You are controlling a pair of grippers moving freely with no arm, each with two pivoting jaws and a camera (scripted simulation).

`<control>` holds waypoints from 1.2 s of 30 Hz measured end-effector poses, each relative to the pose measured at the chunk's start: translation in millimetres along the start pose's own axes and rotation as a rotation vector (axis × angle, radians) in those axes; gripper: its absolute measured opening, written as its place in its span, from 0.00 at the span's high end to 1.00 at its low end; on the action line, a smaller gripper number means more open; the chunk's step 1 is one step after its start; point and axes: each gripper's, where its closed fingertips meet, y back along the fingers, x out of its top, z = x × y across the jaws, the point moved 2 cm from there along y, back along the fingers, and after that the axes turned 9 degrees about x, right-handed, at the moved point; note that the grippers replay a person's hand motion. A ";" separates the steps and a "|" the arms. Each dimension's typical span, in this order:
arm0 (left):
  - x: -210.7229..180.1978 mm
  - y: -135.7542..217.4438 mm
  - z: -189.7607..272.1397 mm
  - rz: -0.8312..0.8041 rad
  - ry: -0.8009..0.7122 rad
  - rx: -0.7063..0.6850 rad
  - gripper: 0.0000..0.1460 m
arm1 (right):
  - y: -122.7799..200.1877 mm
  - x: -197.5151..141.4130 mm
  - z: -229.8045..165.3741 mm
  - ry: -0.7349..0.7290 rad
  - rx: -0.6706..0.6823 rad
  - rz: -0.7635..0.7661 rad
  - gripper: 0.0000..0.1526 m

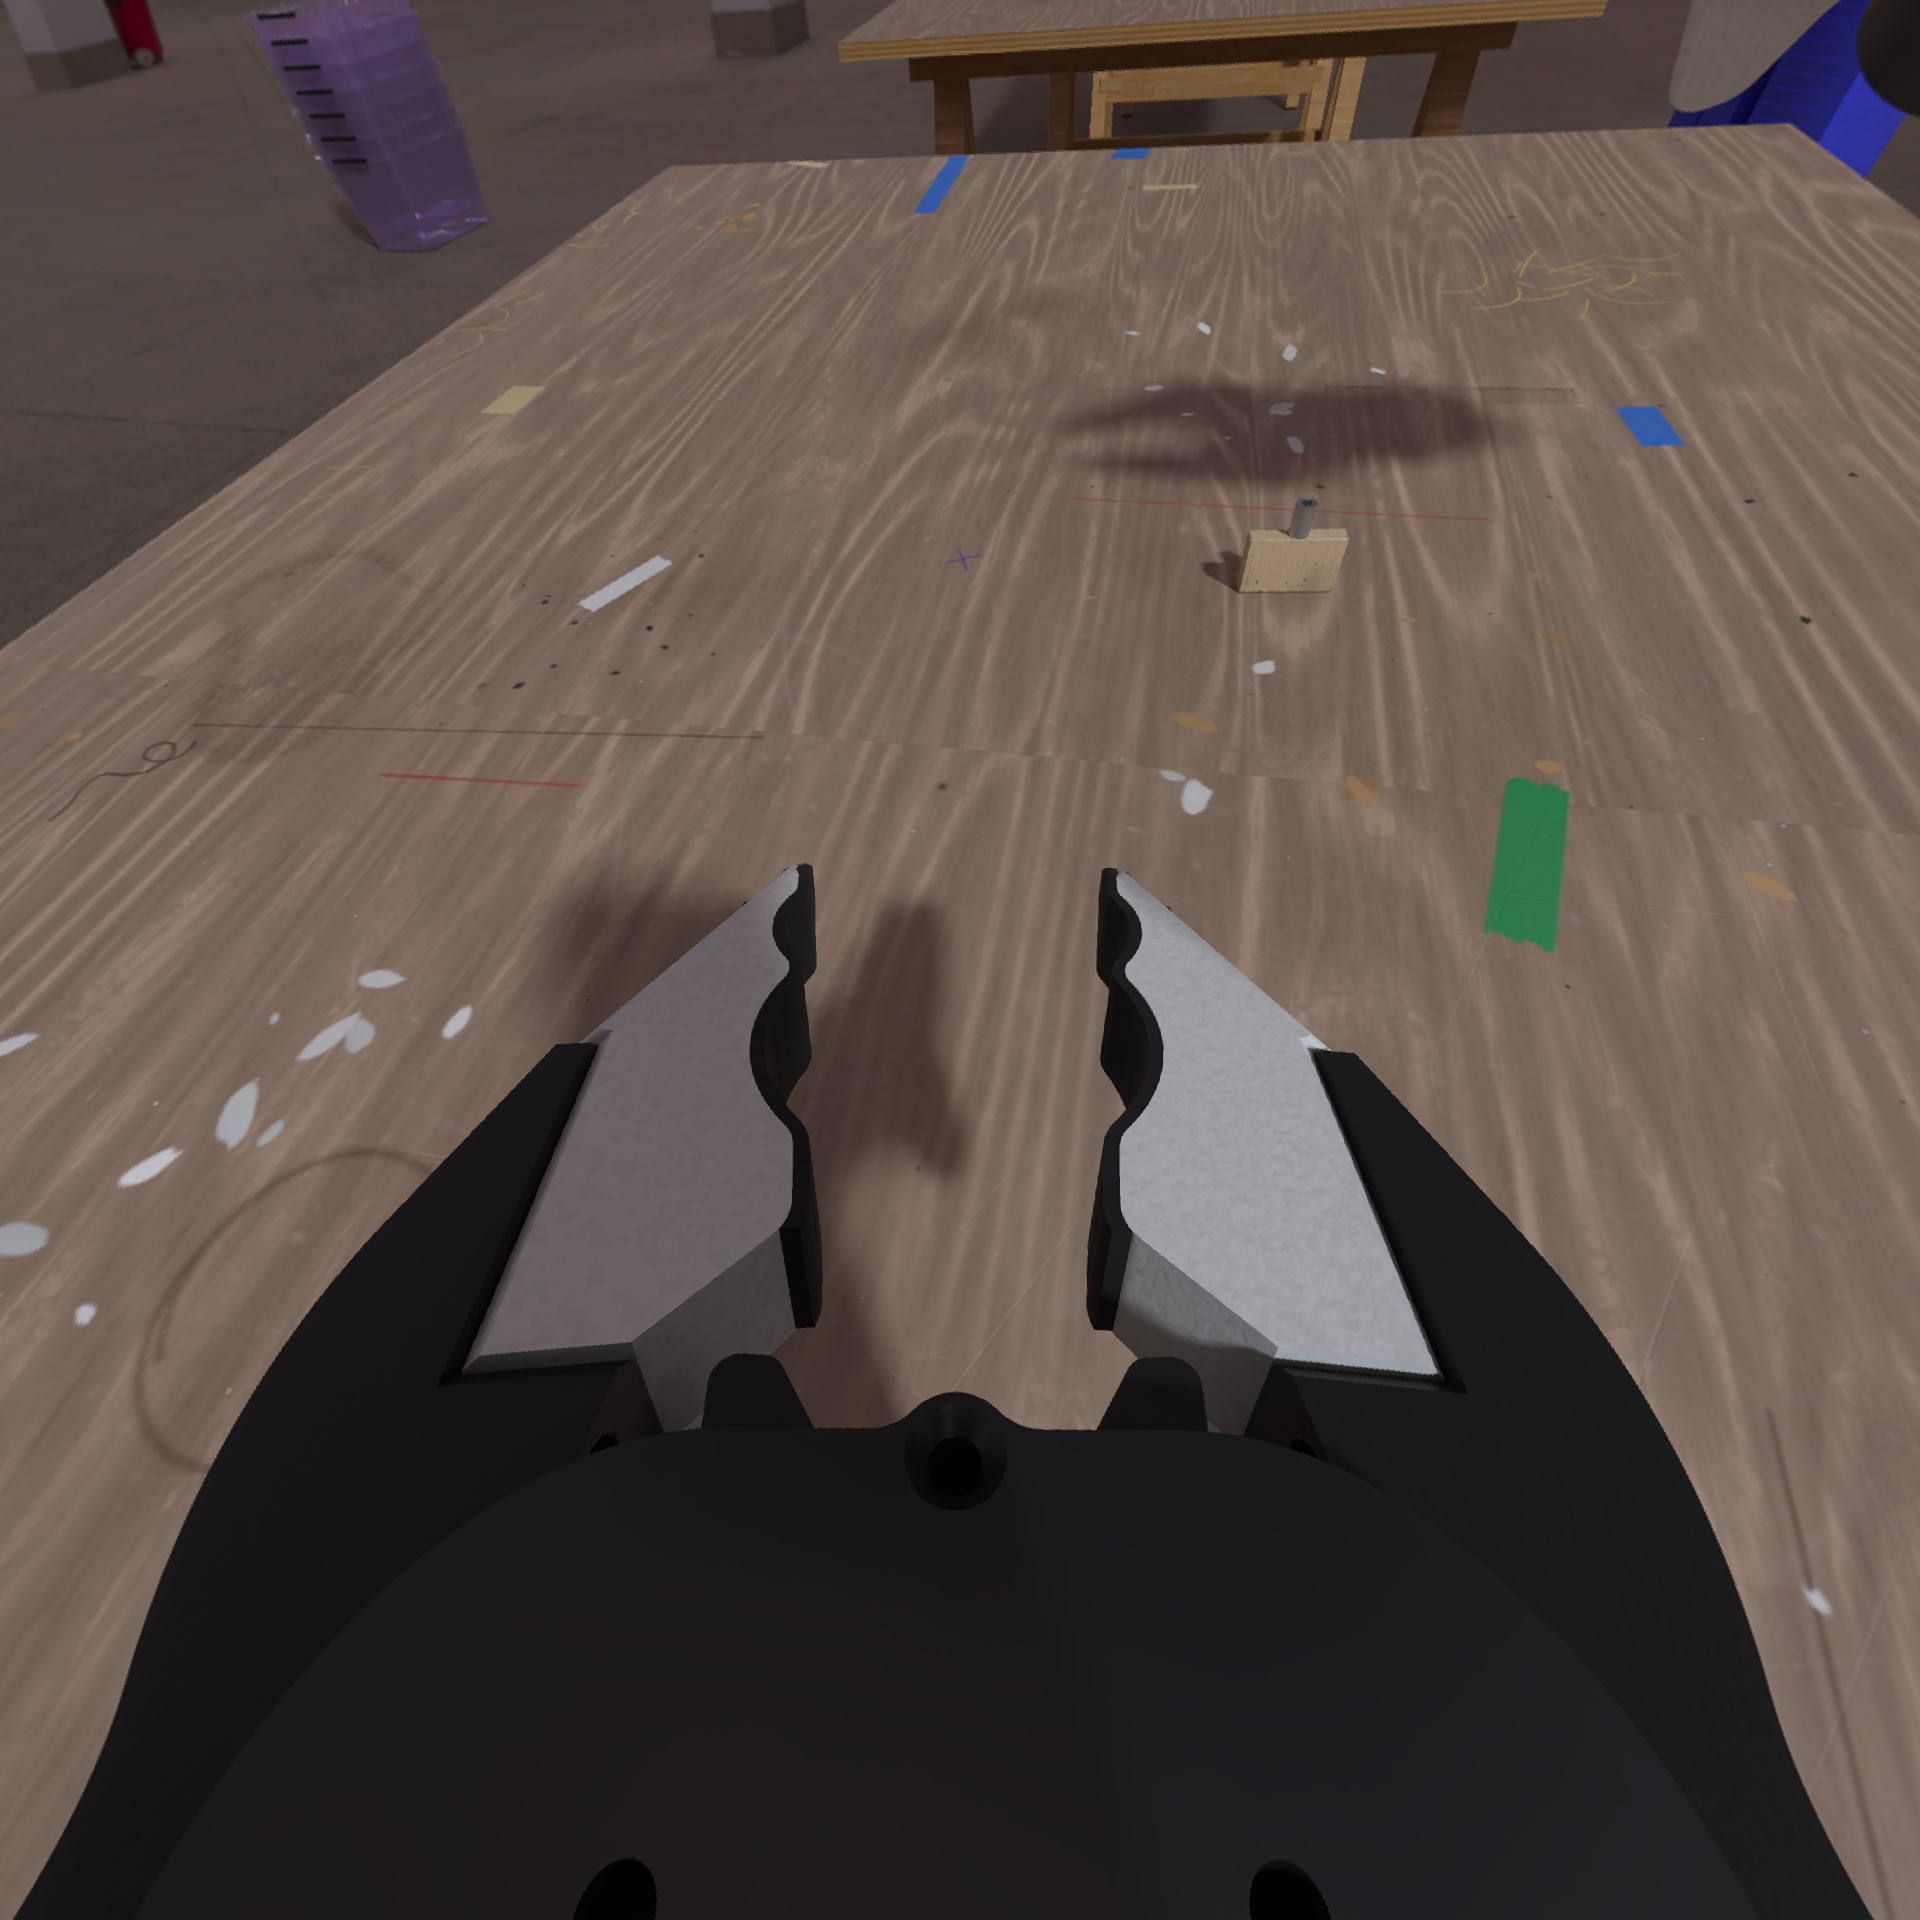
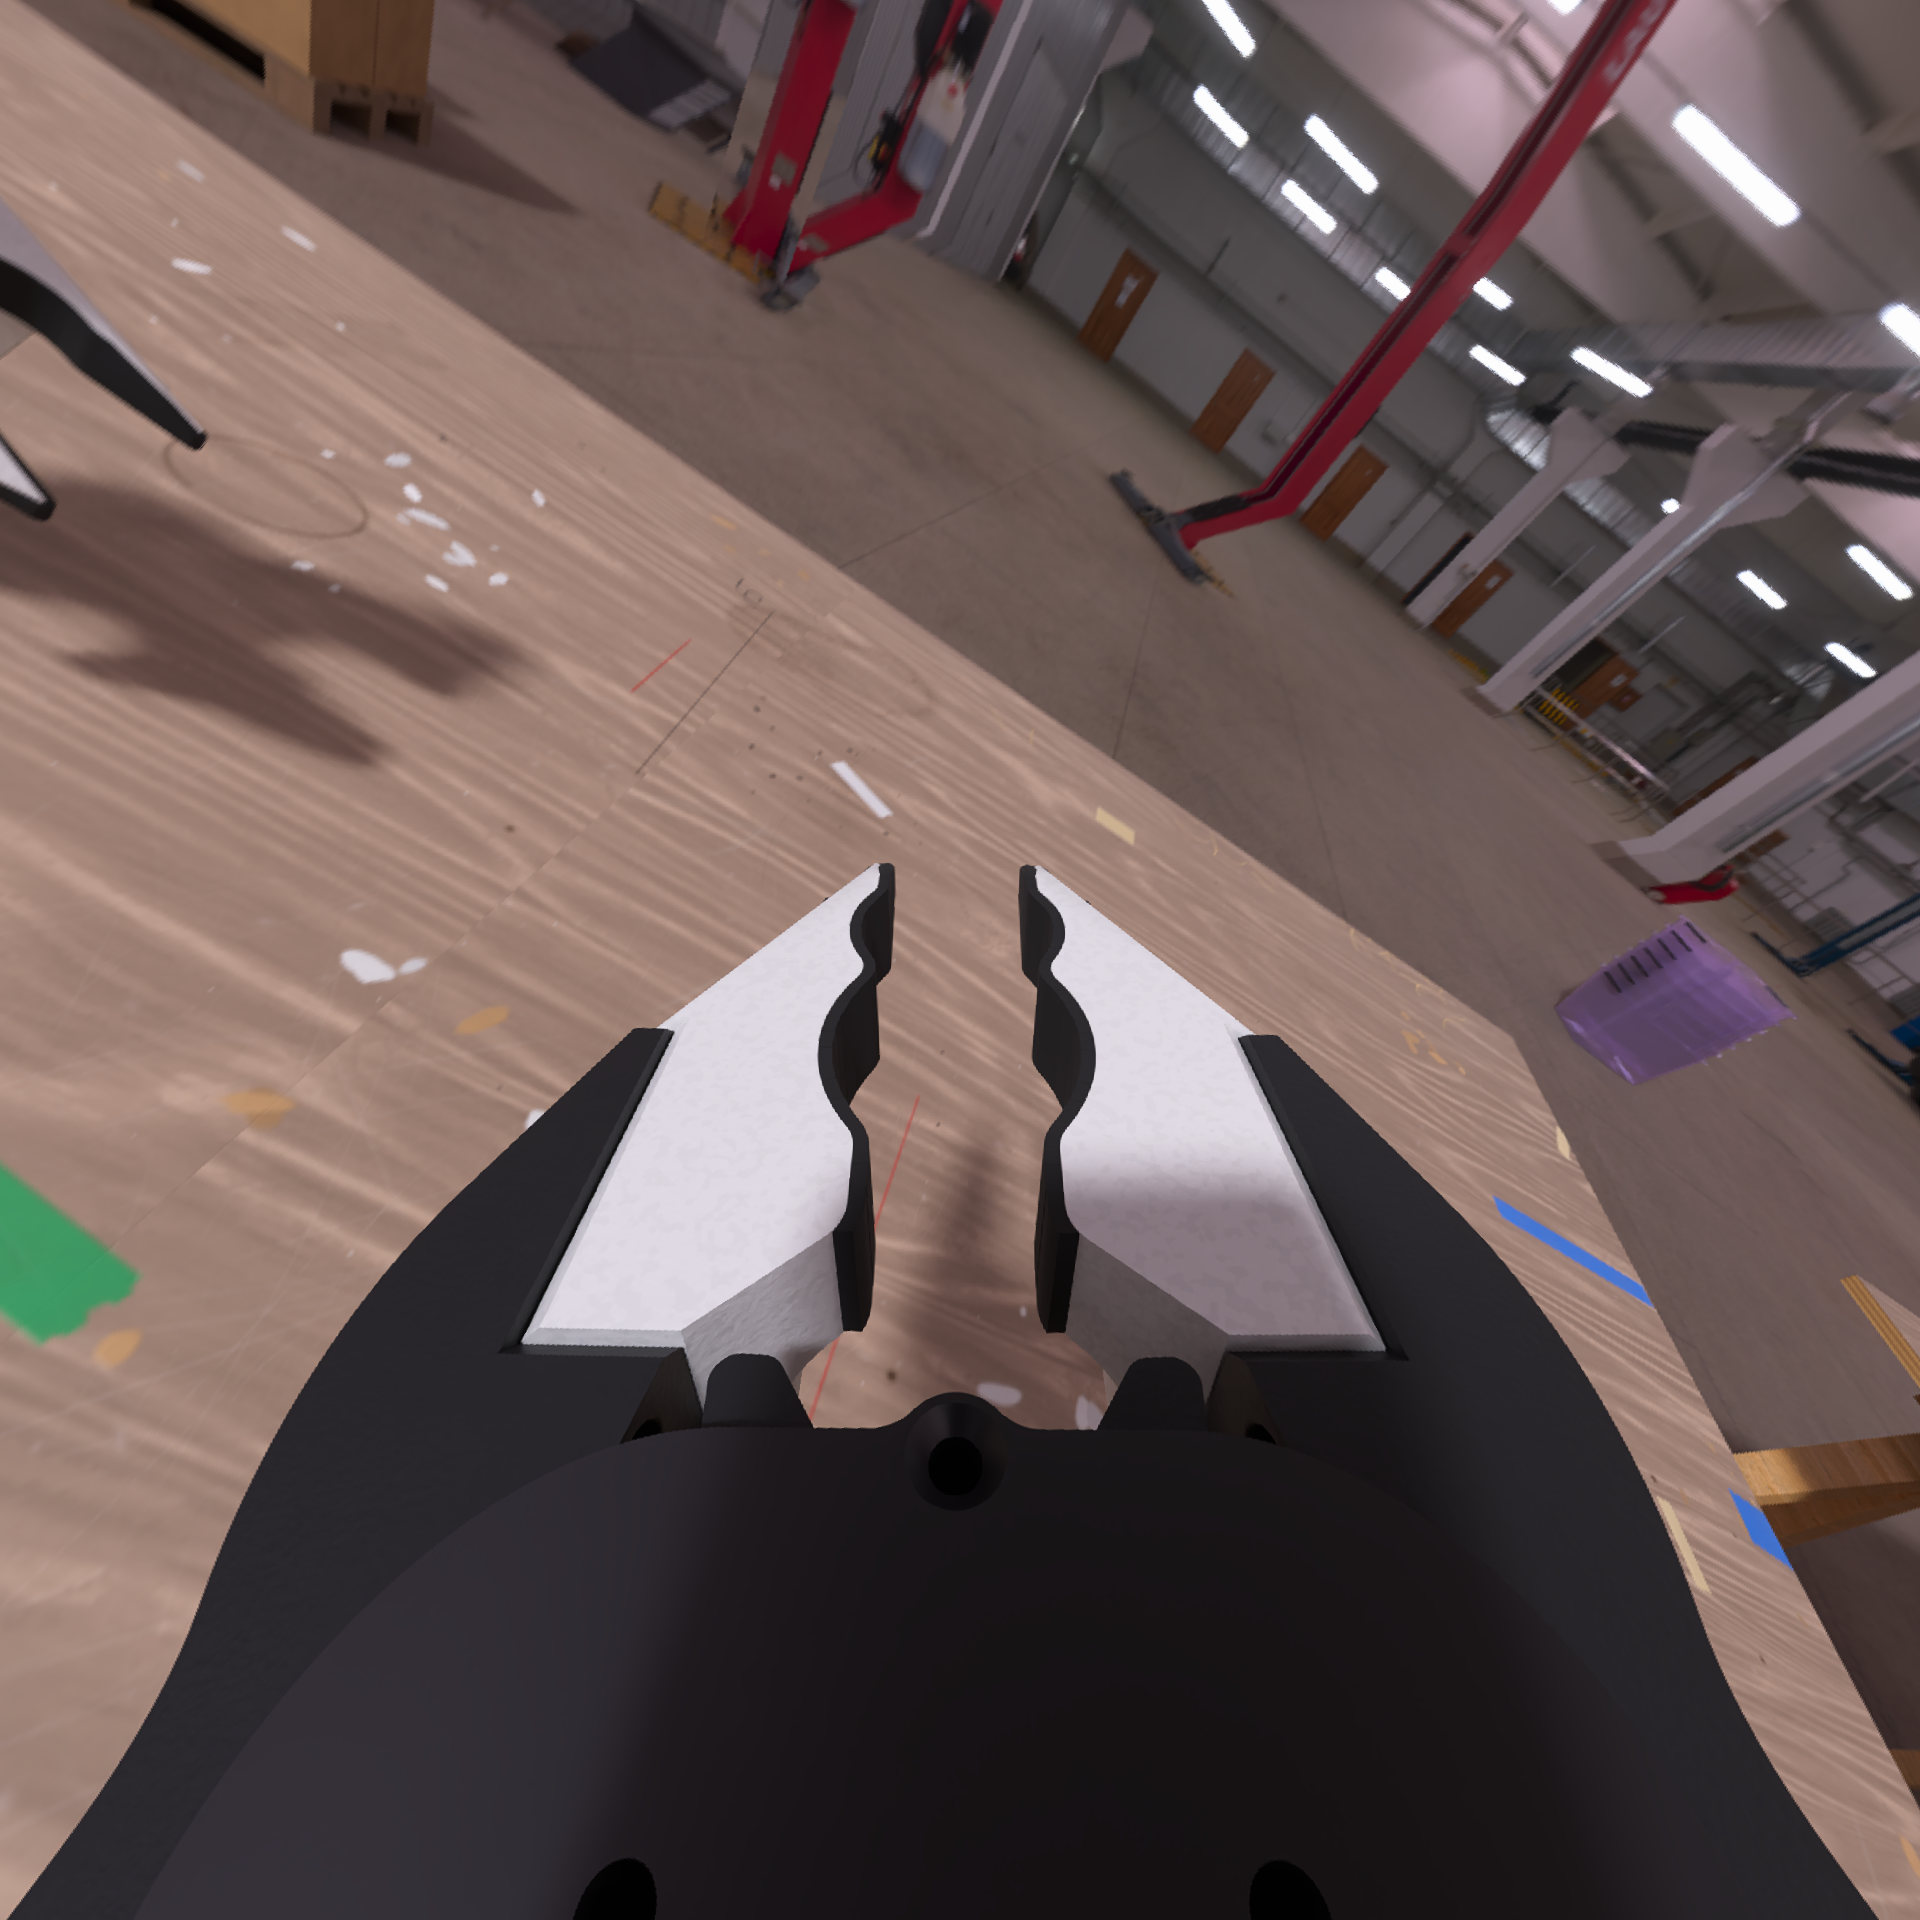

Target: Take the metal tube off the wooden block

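Held left gripper wide, empty; metal tube upright in wooden block at one o'clock. Kept right gripper narrower, empty.

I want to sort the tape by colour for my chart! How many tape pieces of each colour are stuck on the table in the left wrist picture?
Blue tape: 3
Green tape: 1
White tape: 1
Tan tape: 1
Total: 6 pieces on the wooden table

Bright overhead light, soft shadows on table, wide-angle edge distortion
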 end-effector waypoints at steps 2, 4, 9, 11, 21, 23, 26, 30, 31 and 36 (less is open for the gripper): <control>-1.2 -1.6 0.8 -0.004 0.001 -0.002 0.62 | 1.2 -2.7 -5.1 0.002 0.024 -0.043 0.83; -1.8 -2.6 0.7 -0.005 0.001 -0.002 0.62 | 2.4 -8.5 -9.4 -0.035 0.036 -0.129 0.98; -2.8 -0.7 -0.5 0.005 0.002 -0.008 0.62 | -10.2 -27.3 -41.4 -0.311 0.213 -0.329 0.99; -4.9 3.0 -2.1 0.007 0.001 -0.007 0.63 | -20.6 -48.1 -53.1 -0.381 0.215 -0.521 0.95; -23.3 41.3 -25.8 0.077 0.082 0.038 0.63 | -50.1 -96.4 -56.5 -0.385 0.081 -1.097 0.88; -29.6 47.4 -31.7 0.072 0.087 0.041 0.63 | -53.2 -105.3 -60.1 -0.426 0.107 -1.144 0.88; -36.0 56.2 -40.5 0.075 0.099 0.052 0.63 | -53.6 -114.2 -61.6 -0.447 0.100 -1.225 0.87; -41.6 64.4 -48.4 0.082 0.123 0.065 0.63 | -54.7 -114.3 -63.7 -0.483 0.144 -1.248 0.91; -42.1 65.7 -49.1 0.086 0.125 0.066 0.63 | -55.0 -114.4 -64.4 -0.500 0.161 -1.252 0.93; -42.7 70.7 -48.7 0.093 0.105 0.075 0.63 | -55.2 -114.9 -64.6 -0.553 0.213 -1.238 0.95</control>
